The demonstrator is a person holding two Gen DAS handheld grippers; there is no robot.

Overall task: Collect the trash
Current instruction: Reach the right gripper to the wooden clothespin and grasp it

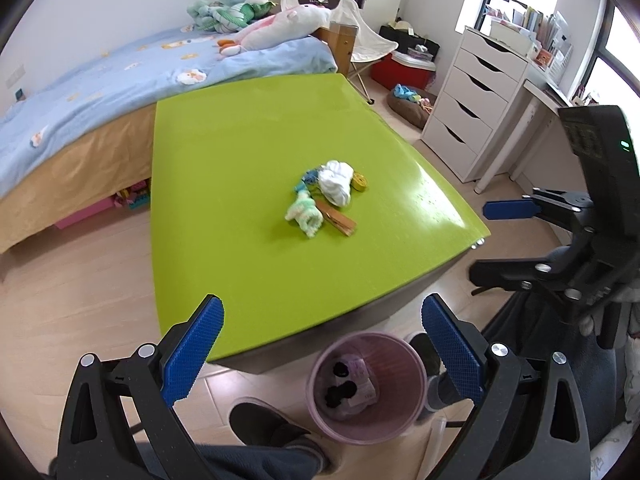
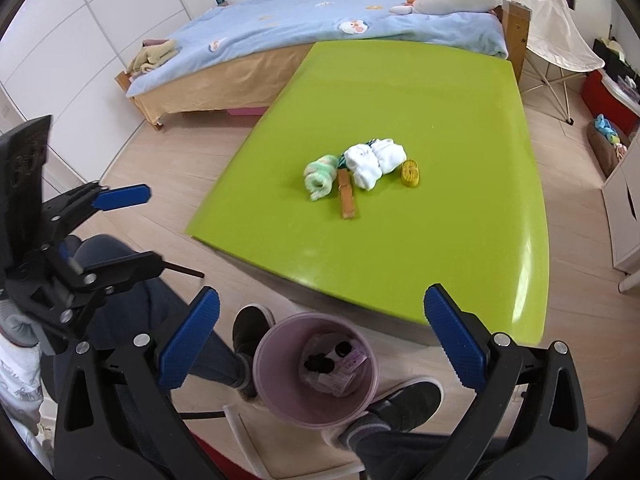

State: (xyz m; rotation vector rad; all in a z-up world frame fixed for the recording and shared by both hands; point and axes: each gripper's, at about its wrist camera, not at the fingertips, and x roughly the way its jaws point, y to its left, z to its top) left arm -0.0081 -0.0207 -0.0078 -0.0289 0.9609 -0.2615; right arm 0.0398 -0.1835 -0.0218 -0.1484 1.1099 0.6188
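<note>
- A green table (image 2: 400, 92) fills the middle of the room; every place below is given from it.
- A pink bin (image 2: 316, 372) stands on the floor just off the table's near edge, between the person's shoes, with a few discarded bits already inside.
- The right gripper (image 2: 320, 344) hangs above that bin, jaws spread wide, nothing between them.
- The left gripper (image 1: 322, 354) hovers beside it over the same edge, jaws likewise spread and empty.
- The remaining litter (image 2: 360, 172) sits clustered at the table's centre, beyond the near edge, straight ahead of both claws: white crumpled tissue (image 2: 374, 162), green fuzzy wad (image 2: 320, 178), yellow scrap (image 2: 411, 173).
- A brown strip (image 2: 347, 198) lies nearest, its long axis pointing roughly toward the grippers; either hand appears about equally close.
</note>
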